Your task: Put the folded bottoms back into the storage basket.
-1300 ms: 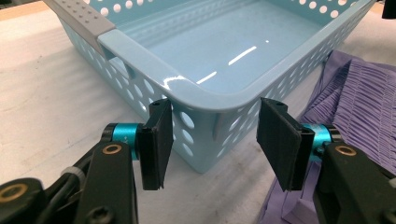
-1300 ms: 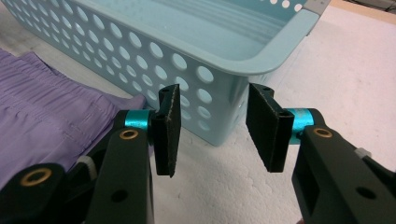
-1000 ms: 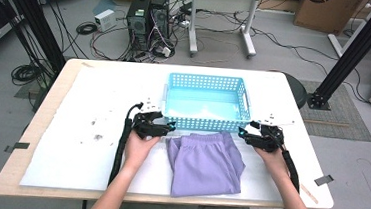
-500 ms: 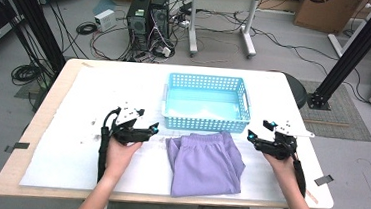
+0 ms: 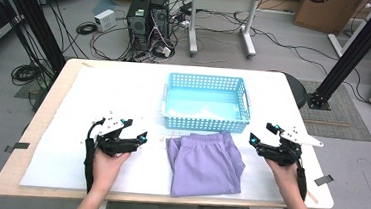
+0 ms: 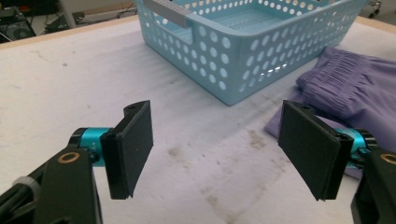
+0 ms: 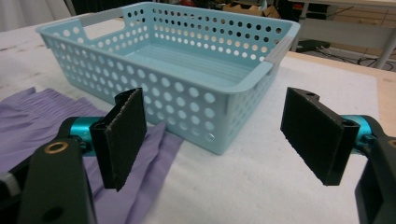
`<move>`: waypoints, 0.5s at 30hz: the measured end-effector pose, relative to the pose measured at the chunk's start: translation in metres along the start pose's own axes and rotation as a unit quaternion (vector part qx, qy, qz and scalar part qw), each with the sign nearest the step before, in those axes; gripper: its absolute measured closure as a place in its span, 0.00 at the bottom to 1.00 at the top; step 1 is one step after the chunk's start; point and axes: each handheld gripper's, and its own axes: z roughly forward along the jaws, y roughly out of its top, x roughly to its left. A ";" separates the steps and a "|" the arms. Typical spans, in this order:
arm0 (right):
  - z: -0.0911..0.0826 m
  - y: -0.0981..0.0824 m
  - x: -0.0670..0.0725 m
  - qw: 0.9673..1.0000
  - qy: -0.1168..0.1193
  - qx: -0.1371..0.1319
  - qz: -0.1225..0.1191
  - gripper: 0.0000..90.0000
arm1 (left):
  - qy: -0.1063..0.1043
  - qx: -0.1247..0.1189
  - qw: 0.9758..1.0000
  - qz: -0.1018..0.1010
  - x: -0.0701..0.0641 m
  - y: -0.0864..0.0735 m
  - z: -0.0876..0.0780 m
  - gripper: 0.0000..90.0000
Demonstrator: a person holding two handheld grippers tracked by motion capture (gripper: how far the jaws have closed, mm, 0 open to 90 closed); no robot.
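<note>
Shorts folded on the surface, both tongs spread and empty.

Purple shorts [image 5: 205,161] lie folded flat on the white-covered surface [image 5: 59,150], just in front of the light-blue perforated basket [image 5: 205,124], their waistband end just beside or touching its near wall. Left tongs [image 5: 138,133] sit well to the left of the shorts, right tongs [image 5: 262,133] just off their right edge, each in a hand. Both pairs have just been opening and now stand wide apart with nothing between the pads. In the left gripper view the shorts' gathered waistband [image 6: 348,86] lies beyond the right-hand pad [image 6: 308,147], beside the basket's corner.
</note>
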 end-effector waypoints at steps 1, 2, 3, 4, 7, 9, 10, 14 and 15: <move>-0.001 -0.001 0.003 1.000 -0.001 0.003 -0.002 0.25 | -0.005 0.001 1.000 -0.006 -0.003 -0.001 0.000 0.30; -0.002 -0.002 0.006 1.000 0.001 0.004 -0.003 0.25 | -0.010 0.004 1.000 -0.008 -0.006 -0.001 0.000 0.30; -0.004 -0.003 0.009 1.000 0.006 0.006 0.000 0.25 | -0.011 0.005 1.000 -0.006 -0.010 0.000 -0.001 0.30; -0.005 -0.004 0.012 1.000 0.009 0.007 -0.004 0.26 | -0.012 0.005 1.000 -0.002 -0.014 0.000 -0.001 0.30; -0.010 -0.006 0.022 1.000 0.013 0.009 -0.012 0.25 | -0.024 0.010 1.000 -0.003 -0.026 0.000 0.000 0.30; -0.012 -0.008 0.027 1.000 0.018 0.014 -0.012 0.26 | -0.029 0.016 0.999 -0.004 -0.034 -0.001 0.000 0.30; -0.013 -0.010 0.029 1.000 0.021 0.016 -0.013 0.26 | -0.034 0.020 0.999 -0.007 -0.039 -0.002 0.000 0.30; -0.014 -0.016 0.037 0.999 0.030 0.030 -0.015 0.25 | -0.057 0.039 0.997 -0.022 -0.055 -0.005 0.003 0.31; -0.013 -0.017 0.039 0.999 0.031 0.036 -0.012 0.25 | -0.063 0.044 0.997 -0.026 -0.058 -0.006 0.005 0.30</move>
